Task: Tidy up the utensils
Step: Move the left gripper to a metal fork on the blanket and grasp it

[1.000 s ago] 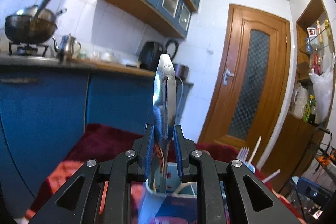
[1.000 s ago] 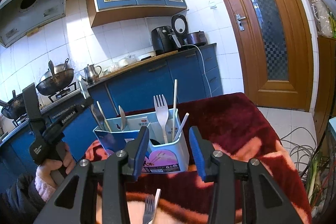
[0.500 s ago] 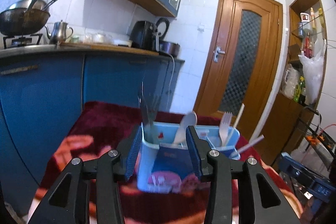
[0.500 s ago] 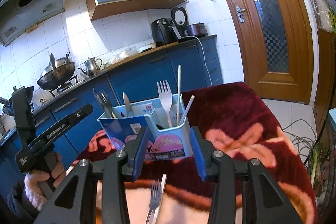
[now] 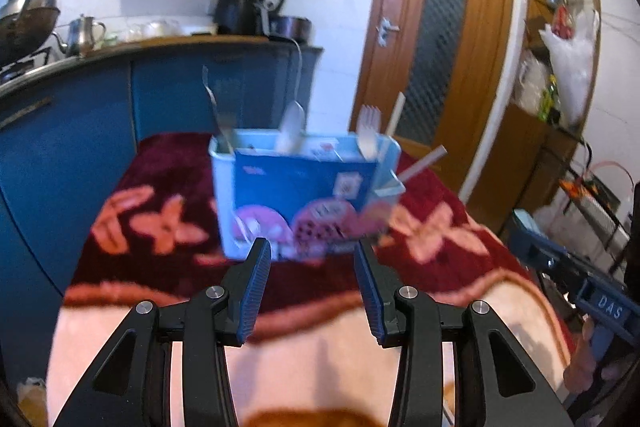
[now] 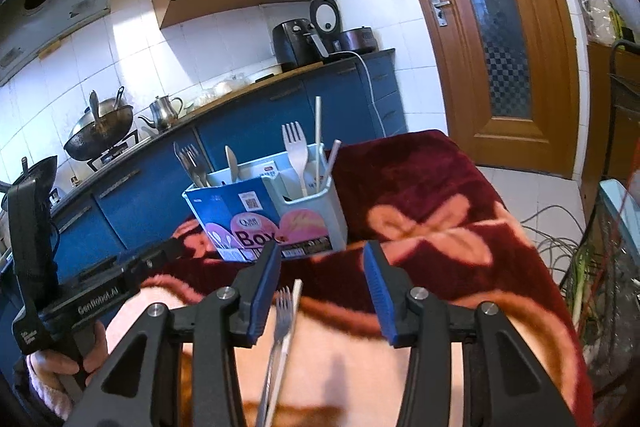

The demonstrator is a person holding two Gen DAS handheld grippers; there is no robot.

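While the left wrist view is smeared by motion blur, the left gripper [image 5: 312,255] clearly stands released, its two blue-padded black fingers [image 5: 256,291] spread wide with nothing between them. Ahead of it, apart from the fingertips, a pale blue plastic utensil box with a blue and pink printed label [image 5: 304,187] sits on a dark red blanket with pink flower shapes [image 5: 160,223] that covers the table. From the box rise a metal utensil handle [image 5: 214,107] at its left end, a pale plastic spoon [image 5: 291,127] near the middle, and a white plastic fork [image 5: 367,131] with white sticks [image 5: 395,115] at its right end.

From the right wrist view, the right gripper [image 6: 322,267] is likewise released, its blue pads wide apart and holding nothing. Just below and between its fingers a metal fork [image 6: 278,331] lies on the pink part of the blanket [image 6: 420,195], touching a white flat stick [image 6: 289,323] beside it. Farther on stands the utensil box [image 6: 264,215], divided into compartments: metal forks [image 6: 188,163] in the left one, the pale spoon [image 6: 232,167] next to them, the white fork [image 6: 296,155] and white sticks [image 6: 318,139] in the right one. At the left edge a hand [image 6: 60,359] grips the handle of the left gripper's black body [image 6: 100,291].
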